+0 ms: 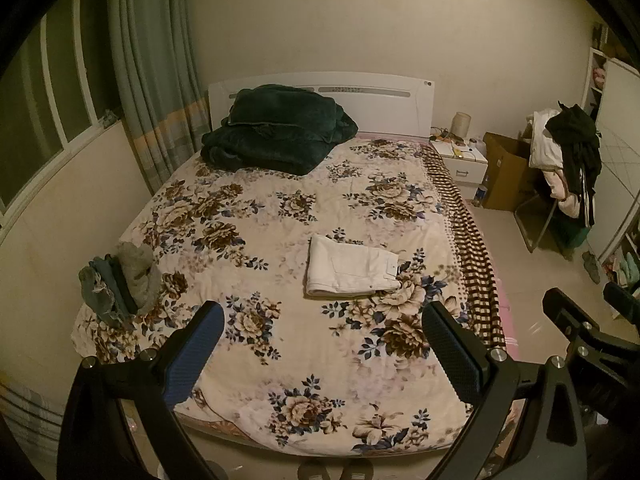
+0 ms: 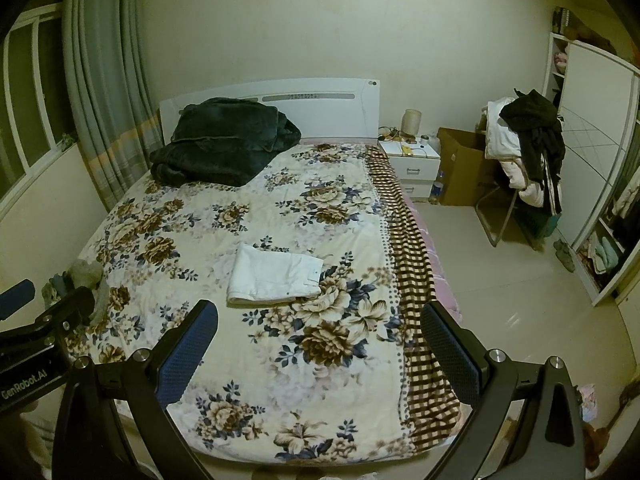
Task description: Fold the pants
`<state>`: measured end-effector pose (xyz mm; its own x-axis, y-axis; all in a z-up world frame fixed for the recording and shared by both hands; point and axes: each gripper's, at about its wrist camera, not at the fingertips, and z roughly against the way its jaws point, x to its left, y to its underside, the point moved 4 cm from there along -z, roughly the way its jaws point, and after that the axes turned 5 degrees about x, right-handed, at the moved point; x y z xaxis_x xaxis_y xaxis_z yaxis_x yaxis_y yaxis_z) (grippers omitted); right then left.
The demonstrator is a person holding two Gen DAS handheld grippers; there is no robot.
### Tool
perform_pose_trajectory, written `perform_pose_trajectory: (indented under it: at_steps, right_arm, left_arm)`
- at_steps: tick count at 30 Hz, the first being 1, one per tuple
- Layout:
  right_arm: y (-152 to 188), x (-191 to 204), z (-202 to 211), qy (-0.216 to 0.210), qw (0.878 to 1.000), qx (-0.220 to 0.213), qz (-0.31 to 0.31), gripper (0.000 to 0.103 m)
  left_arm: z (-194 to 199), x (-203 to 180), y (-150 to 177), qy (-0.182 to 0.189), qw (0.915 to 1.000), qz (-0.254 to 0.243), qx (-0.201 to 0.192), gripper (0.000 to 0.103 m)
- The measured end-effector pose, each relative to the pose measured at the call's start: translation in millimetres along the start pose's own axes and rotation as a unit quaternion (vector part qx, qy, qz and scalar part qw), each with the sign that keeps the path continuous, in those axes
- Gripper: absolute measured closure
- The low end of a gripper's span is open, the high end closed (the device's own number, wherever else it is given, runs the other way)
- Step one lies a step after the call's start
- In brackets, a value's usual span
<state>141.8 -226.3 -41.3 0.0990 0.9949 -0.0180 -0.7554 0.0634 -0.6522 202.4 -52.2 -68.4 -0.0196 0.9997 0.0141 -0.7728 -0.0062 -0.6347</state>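
White pants (image 1: 350, 268), folded into a flat rectangle, lie on the floral bedspread (image 1: 280, 340) right of the bed's middle; they also show in the right wrist view (image 2: 274, 276). My left gripper (image 1: 324, 316) is open and empty, held above the foot of the bed, well short of the pants. My right gripper (image 2: 320, 312) is open and empty too, beside the left one, over the bed's right front part. The right gripper's body shows at the right edge of the left wrist view (image 1: 580, 328).
A pile of folded grey and blue clothes (image 1: 118, 284) sits at the bed's left edge. A dark green blanket (image 1: 276, 132) lies by the headboard. A nightstand (image 1: 464, 160), cardboard box (image 1: 508, 172) and clothes-laden chair (image 1: 564, 168) stand right of the bed. A wardrobe (image 2: 600, 160) lines the right wall.
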Motion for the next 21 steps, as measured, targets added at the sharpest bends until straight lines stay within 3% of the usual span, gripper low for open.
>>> perform_pose_trajectory:
  at_steps: [21]
  right_arm:
    - [-1,-2,0,0.001,1.0,-0.002,0.0,0.0]
  left_arm:
    - [4,2,-12,0.007,1.0,-0.004,-0.002,0.002]
